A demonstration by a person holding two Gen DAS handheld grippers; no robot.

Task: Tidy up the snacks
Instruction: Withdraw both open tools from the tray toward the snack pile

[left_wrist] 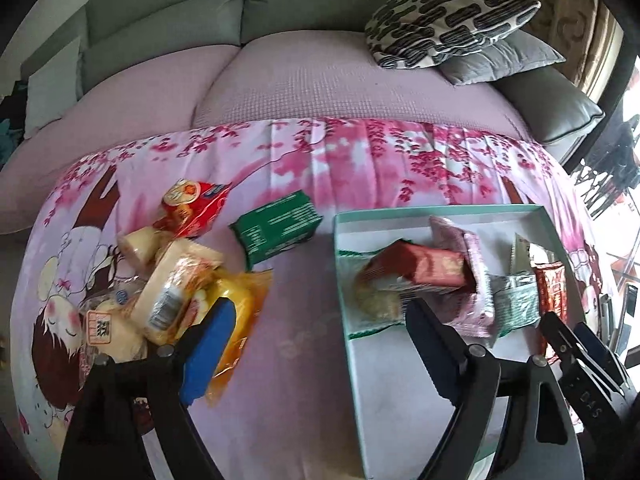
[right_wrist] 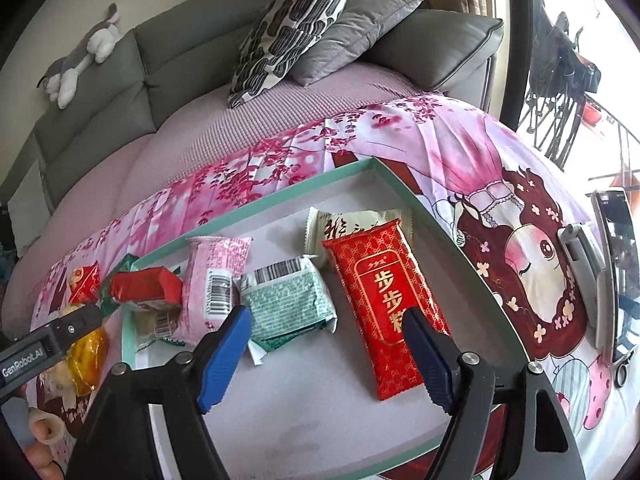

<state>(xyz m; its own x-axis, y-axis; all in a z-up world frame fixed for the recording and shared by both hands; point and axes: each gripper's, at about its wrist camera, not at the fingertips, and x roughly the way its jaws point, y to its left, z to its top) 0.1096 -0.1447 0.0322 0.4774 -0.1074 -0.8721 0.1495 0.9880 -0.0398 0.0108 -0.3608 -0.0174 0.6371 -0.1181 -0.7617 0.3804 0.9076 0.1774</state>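
Left gripper (left_wrist: 320,344) gapes wide, empty; right gripper (right_wrist: 328,344) likewise.

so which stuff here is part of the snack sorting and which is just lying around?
Job:
tray
red packet
green-white packet
pink packet
red box
green box
loose snack pile

Lying about:
patterned cushion
grey cushion
plush toy
phone
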